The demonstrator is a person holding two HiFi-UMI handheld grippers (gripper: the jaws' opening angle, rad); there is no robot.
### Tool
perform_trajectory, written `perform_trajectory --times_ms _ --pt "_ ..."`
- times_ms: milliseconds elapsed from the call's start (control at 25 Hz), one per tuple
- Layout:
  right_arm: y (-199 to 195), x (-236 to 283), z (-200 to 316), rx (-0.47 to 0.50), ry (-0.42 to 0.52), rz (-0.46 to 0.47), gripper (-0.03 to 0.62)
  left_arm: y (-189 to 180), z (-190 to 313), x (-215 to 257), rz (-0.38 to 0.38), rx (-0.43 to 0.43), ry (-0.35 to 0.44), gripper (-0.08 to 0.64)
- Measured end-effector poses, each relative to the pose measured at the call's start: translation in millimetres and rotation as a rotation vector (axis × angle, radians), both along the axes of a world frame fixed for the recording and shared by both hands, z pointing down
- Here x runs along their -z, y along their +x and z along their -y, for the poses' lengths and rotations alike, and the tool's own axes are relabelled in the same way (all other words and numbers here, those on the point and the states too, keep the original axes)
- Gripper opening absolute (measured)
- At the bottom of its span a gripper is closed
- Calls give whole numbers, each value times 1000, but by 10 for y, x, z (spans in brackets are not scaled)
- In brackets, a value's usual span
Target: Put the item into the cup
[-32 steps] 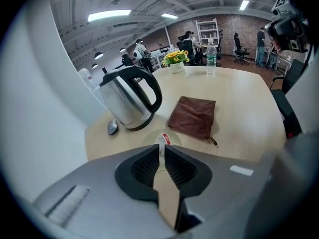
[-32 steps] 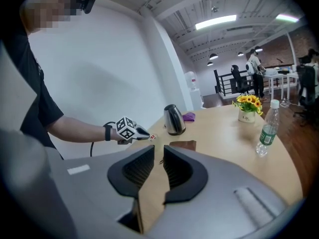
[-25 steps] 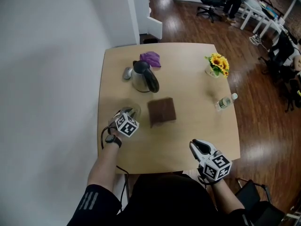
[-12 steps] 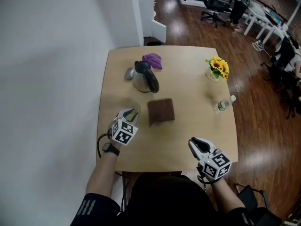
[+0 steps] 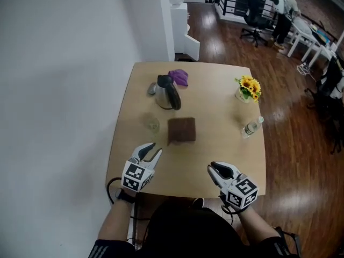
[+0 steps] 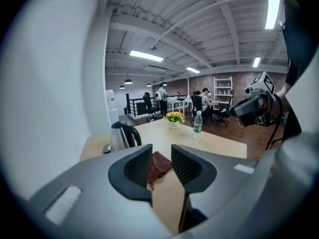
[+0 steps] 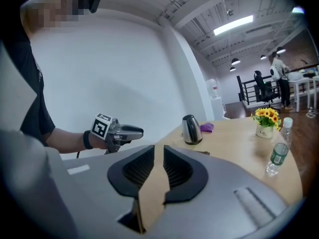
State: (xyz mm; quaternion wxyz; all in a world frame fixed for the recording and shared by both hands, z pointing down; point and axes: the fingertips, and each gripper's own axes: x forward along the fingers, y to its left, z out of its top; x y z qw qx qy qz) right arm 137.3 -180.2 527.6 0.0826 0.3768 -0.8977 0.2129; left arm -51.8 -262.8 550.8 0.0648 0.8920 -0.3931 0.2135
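Observation:
A clear glass cup stands upright on the wooden table, left of a brown folded cloth. What lies in the cup is too small to tell. My left gripper hovers near the table's front left, well short of the cup. Its jaws are opening, with nothing between them, and past them lies the brown cloth. My right gripper sits at the front right, its jaws a narrow gap apart and empty. The cup does not show in either gripper view.
A steel kettle stands at the back, with a purple cloth behind it and a small grey object to its left. A sunflower pot and a water bottle stand at the right. A white wall runs along the left.
My left gripper has drawn back from the cup toward the front edge, and its jaws have spread. The right gripper has stayed near the front right.

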Motion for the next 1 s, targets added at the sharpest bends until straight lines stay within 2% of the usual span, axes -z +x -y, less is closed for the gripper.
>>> perform_trajectory --times_ms 120,240,360,560,680,1000 --pt "24 -19 -160 45 -9 19 67 117 -381 7 -58 22 -21 112" --pt "20 -21 -284 76 -23 29 67 230 -729 8 -79 23 -45 112" --pt "-16 -11 -438 83 -26 33 67 318 -1095 -34 -60 -14 -44 112" --pt "-165 -7 -778 101 -27 6 64 376 -1602 -75 -103 -60 -70 115" --pt "-296 -14 -1005 73 -27 -6 55 344 -1887 -140 -39 -125 -47 118" --pt "-687 -58 -1827 -37 -55 25 14 7 -2726 -114 -46 -226 -45 120"
